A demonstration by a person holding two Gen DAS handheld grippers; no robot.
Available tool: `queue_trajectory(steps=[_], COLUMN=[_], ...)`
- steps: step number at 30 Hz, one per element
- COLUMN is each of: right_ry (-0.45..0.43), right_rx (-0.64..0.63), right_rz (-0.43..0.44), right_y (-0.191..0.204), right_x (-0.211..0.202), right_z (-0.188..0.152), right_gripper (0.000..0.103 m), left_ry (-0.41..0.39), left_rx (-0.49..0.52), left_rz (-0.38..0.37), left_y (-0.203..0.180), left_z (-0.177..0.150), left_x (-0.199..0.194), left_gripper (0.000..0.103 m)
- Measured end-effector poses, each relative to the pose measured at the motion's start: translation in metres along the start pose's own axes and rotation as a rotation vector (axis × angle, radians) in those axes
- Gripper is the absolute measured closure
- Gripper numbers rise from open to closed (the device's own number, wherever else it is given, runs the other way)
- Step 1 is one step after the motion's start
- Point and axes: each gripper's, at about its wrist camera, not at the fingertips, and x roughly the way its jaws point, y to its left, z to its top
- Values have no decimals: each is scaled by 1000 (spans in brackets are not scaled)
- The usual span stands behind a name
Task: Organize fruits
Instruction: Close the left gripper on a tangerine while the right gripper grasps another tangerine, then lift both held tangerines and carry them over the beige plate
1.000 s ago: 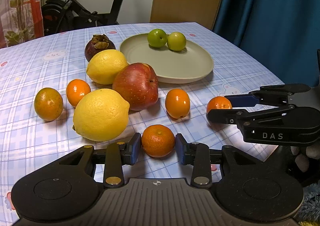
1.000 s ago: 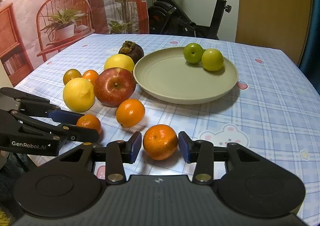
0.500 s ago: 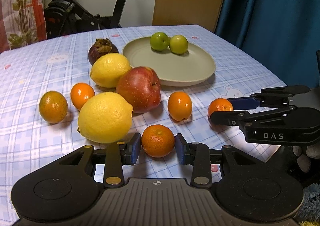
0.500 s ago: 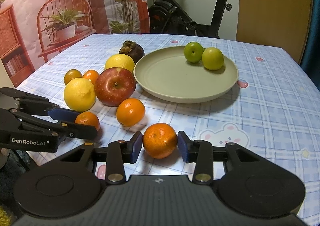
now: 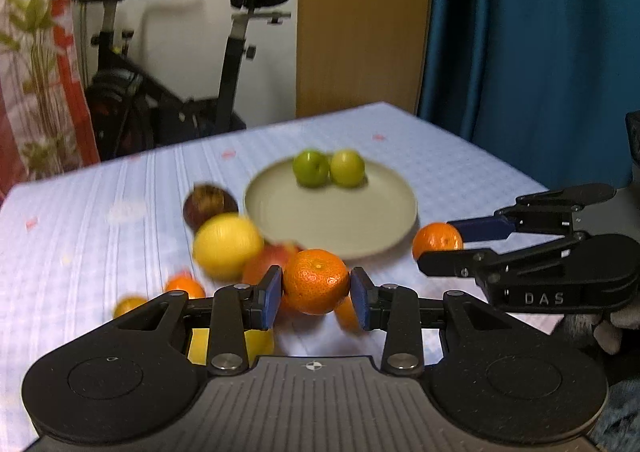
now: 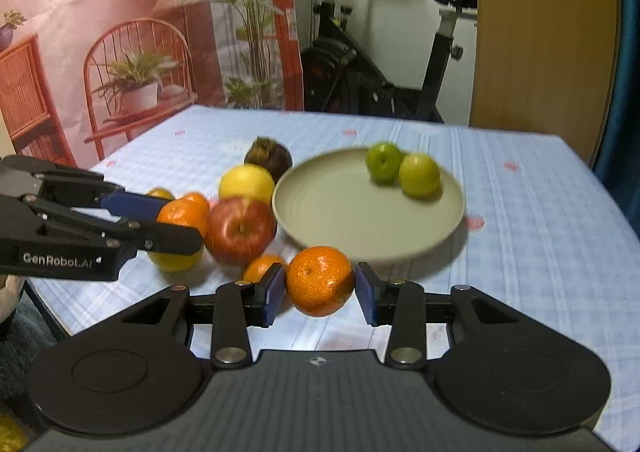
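Observation:
My left gripper (image 5: 316, 292) is shut on an orange mandarin (image 5: 316, 280) and holds it lifted above the table. In the right wrist view the same left gripper (image 6: 180, 223) comes in from the left with that mandarin (image 6: 182, 213). A second mandarin (image 6: 320, 286) is pinched between the blue pads of my right gripper (image 6: 320, 292), also off the cloth. The left wrist view shows the right gripper (image 5: 440, 246) at the right with its mandarin (image 5: 438, 240). Beyond both lies a beige plate (image 6: 344, 211) bearing two green fruits (image 6: 384, 161) (image 6: 419, 175).
On the checked cloth left of the plate lie a red apple (image 6: 240, 230), a lemon (image 6: 246, 181), a dark mangosteen (image 6: 268, 157), a second lemon (image 6: 176, 262) and small oranges (image 6: 262, 266). An exercise bike stands past the table's far edge. A blue curtain hangs at the right.
Both grippers have risen, each lifting its mandarin off the table. The other fruits and the plate now sit lower and farther off in both views.

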Motion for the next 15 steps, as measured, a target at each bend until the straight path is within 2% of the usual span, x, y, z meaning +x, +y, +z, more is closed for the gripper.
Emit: queue_trajectory(steps=[7,15], right_ry=[-47,-66], right_rx=[-22,-69], right_rz=[-10,-67], right_y=[-18,-48], right_x=[4,30], right_z=[32,59], right_gripper=[62,62], left_ry=[-57,-71], left_rx=[-3,-17], left_rz=[4,20], left_y=[8,20], left_z=[39,85], left_x=[10,53], left_gripper=[64,64])
